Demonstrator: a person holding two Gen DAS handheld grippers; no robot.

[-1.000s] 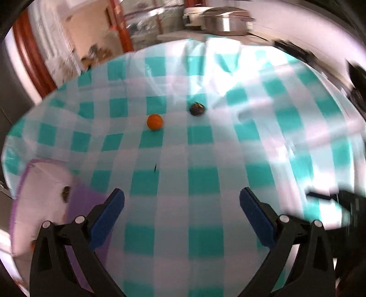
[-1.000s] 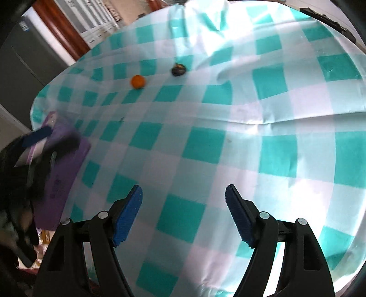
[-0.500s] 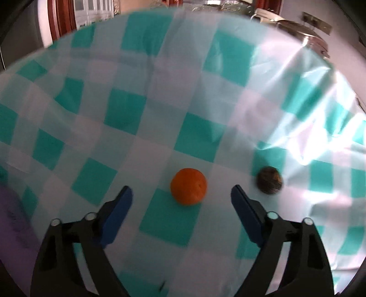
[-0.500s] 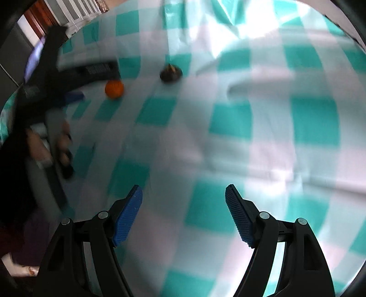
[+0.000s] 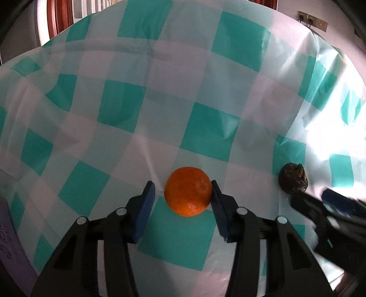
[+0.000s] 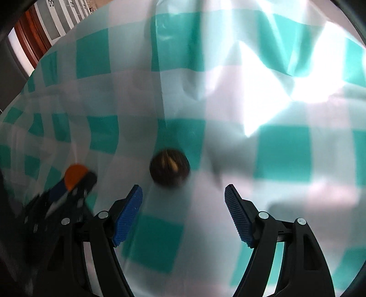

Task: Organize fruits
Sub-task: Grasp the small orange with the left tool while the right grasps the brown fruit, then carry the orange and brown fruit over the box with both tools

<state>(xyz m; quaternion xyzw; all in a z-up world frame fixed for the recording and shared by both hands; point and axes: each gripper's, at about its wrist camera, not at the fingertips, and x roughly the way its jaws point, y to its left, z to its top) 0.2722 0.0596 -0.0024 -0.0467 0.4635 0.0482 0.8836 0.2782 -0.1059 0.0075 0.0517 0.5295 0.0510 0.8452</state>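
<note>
Left wrist view: left gripper (image 5: 181, 189) brackets the orange (image 5: 188, 191), right pad touching, left pad apart; right gripper (image 6: 183, 194) gapes before the dark fruit (image 6: 169, 168)

checked tablecloth (image 5: 205, 134), red-brown door frame (image 5: 61, 18), glare.
</note>
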